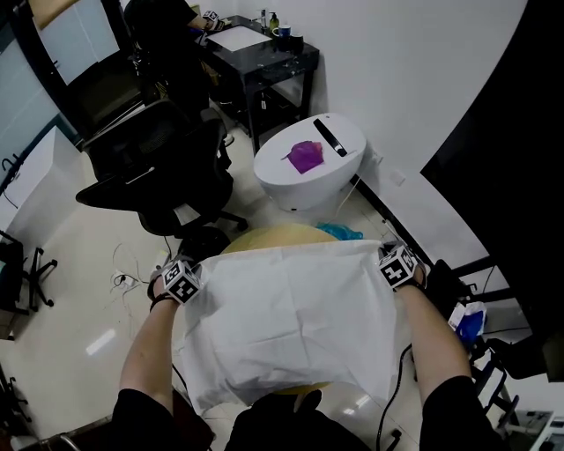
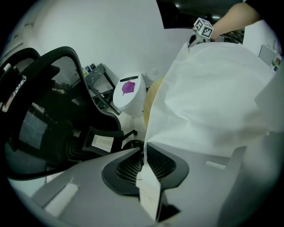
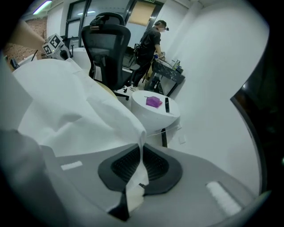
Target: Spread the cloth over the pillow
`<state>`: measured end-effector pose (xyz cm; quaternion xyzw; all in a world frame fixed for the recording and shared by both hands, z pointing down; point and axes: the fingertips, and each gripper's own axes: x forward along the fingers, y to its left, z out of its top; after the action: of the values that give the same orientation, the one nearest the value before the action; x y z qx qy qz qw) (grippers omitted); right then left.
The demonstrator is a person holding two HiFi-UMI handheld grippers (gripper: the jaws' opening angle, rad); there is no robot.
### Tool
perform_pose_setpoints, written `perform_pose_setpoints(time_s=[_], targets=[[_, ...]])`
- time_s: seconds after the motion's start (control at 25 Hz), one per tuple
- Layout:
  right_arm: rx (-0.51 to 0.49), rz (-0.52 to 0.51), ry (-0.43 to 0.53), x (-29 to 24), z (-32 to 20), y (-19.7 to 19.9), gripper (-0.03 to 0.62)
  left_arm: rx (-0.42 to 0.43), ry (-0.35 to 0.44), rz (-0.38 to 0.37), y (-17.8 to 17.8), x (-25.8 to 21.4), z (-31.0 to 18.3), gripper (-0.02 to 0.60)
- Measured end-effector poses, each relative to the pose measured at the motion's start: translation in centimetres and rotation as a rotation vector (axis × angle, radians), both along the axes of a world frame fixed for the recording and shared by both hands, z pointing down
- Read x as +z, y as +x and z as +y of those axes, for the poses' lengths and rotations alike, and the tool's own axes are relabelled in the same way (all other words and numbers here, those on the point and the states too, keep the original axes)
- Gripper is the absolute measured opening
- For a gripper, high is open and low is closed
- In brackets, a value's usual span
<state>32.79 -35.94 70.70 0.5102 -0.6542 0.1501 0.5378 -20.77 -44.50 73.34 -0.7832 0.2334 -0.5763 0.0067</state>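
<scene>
Pale floor, two small tables and a pillow, seen from my head view

I see the glossy floor (image 1: 79, 335) carrying a black office chair (image 1: 167, 158), a loose tangle of cables (image 1: 123, 277) near the chair's base, a white round table (image 1: 282, 181) and, further back by the wall, a black side table (image 1: 273, 66). On the round table lie a crumpled purple item (image 1: 305, 156) and a black bar (image 1: 330, 137), just apart. The black table holds a white sheet (image 1: 236, 38), a dark mug (image 1: 282, 33) and small bottles (image 1: 272, 21). Nearest me, a yellow pillow (image 1: 273, 236) bears a white cloth (image 1: 291, 317) draped over most of it; I cannot tell what the pillow rests on.
</scene>
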Motion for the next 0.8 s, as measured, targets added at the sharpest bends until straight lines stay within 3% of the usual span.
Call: perform_pose_setpoints(time_s=[0.12,0.24,0.6,0.8], targets=[[0.014,-0.050,-0.042,1.4,0.7,-0.4,0.054,-0.010,-0.015,0.018,0.1,0.6,0.3,0.074],[0.035,-0.080,-0.023,1.3,0.9,-0.3,0.120,-0.021,-0.026,0.032,0.1,0.9,0.5,0.107],[0.119,-0.192,0.172,-4.5,-0.5,1.3,0.141,-0.080,0.037,0.091,-1.2,-3.0,-1.6,0.138],[0.151,-0.286,0.310,-10.1,0.0,1.5,0.141,-0.014,0.142,0.166,1.9,-8.6,-2.3,0.138]])
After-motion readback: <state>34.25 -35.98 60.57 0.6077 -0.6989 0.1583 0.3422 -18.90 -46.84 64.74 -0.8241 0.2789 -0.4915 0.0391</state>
